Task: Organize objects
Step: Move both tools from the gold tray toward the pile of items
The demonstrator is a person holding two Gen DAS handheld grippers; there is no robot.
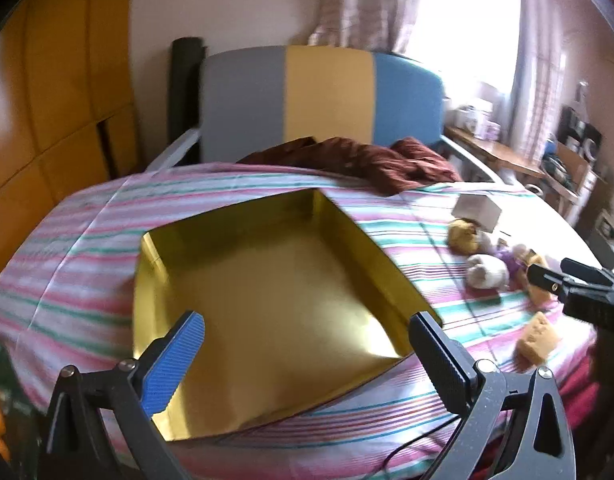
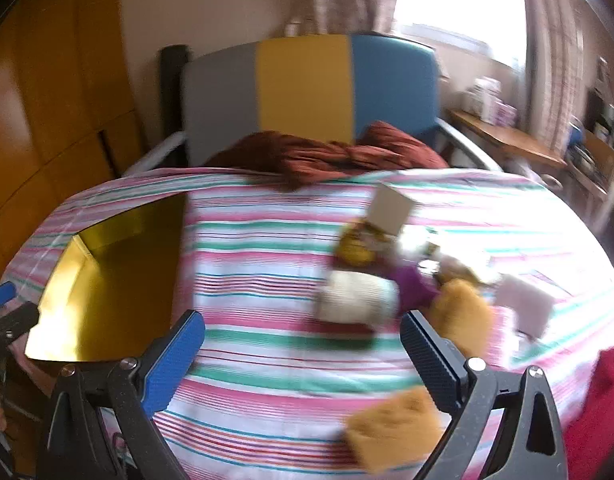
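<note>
On a striped bedsheet (image 2: 267, 248), two hand-held grippers hover with jaws spread wide and nothing between them. The left gripper (image 1: 307, 352) hangs over the near rim of an empty gold box (image 1: 267, 292), which opens straight ahead of its jaws. The right gripper (image 2: 303, 356) faces a loose heap of small toys: a cream plush roll (image 2: 357, 298) just beyond its jaws, an orange plush (image 2: 461, 316) past the right jaw, a tan sponge-like block (image 2: 395, 424) below that jaw, and a white carton (image 2: 391, 210) farther ahead. The box's thin walls look easy to snag or tip on soft bedding, and the crowded toys could be knocked together in a grab. Open sheet lies between box and heap; the bed edge curves near the right jaw.
</note>
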